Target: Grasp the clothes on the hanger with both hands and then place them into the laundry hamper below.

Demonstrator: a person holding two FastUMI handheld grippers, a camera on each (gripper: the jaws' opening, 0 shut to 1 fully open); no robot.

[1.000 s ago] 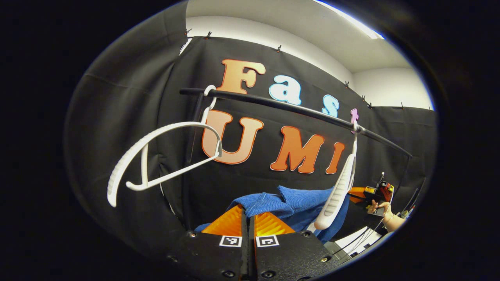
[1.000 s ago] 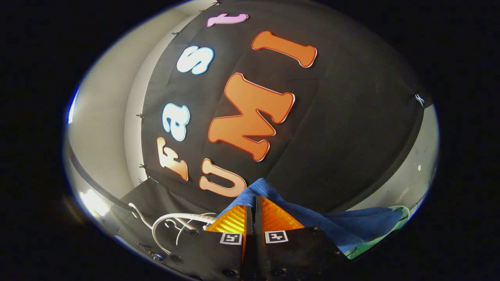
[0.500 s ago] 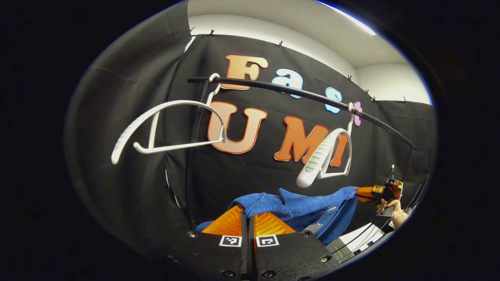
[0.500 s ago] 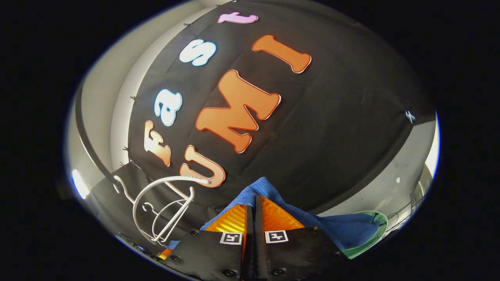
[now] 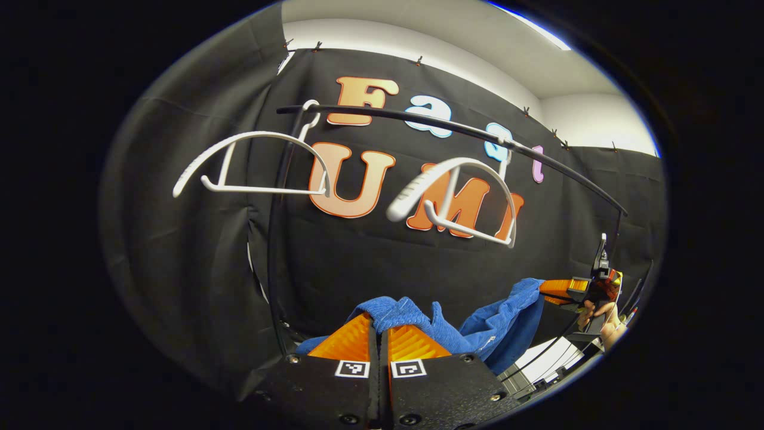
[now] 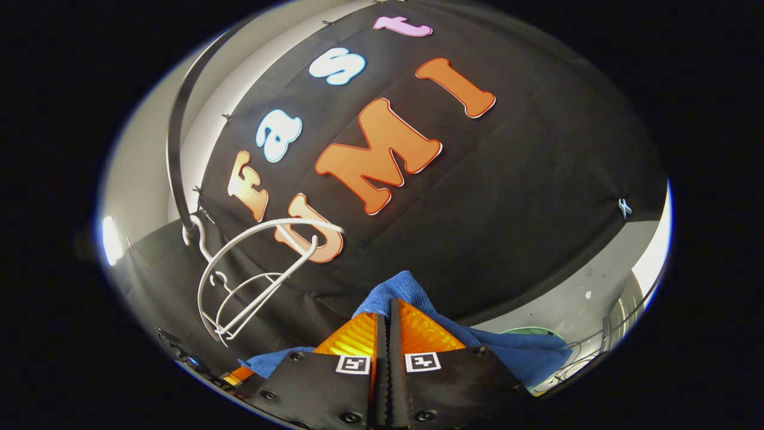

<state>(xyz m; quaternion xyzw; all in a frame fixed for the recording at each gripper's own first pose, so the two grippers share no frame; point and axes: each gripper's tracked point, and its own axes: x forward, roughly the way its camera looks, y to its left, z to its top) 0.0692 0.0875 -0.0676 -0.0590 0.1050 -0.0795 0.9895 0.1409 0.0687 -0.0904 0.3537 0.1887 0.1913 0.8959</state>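
Note:
A blue garment (image 5: 477, 322) hangs stretched between my two grippers, clear of the hangers. My left gripper (image 5: 379, 325) is shut on one end of it, cloth bunched over the tips. The right gripper (image 5: 564, 288) shows farther off in the left gripper view, held by a hand (image 5: 606, 319), clamped on the other end. In the right gripper view my right gripper (image 6: 388, 310) is shut on the blue garment (image 6: 507, 352). Two bare white hangers (image 5: 256, 161) (image 5: 456, 197) hang on the black rail (image 5: 441, 128). A sliver of the green hamper rim (image 6: 528, 330) shows behind the cloth.
The black rail (image 6: 173, 137) and both white hangers (image 6: 250, 275) sit at the left of the right gripper view. A black upright post (image 5: 274, 239) stands under the rail's left end. Grey floor (image 6: 573, 292) shows lower right.
The garment came off the right hanger, which swung up and left, bare. Both grippers dropped lower with the cloth between them; the left hanger swung level.

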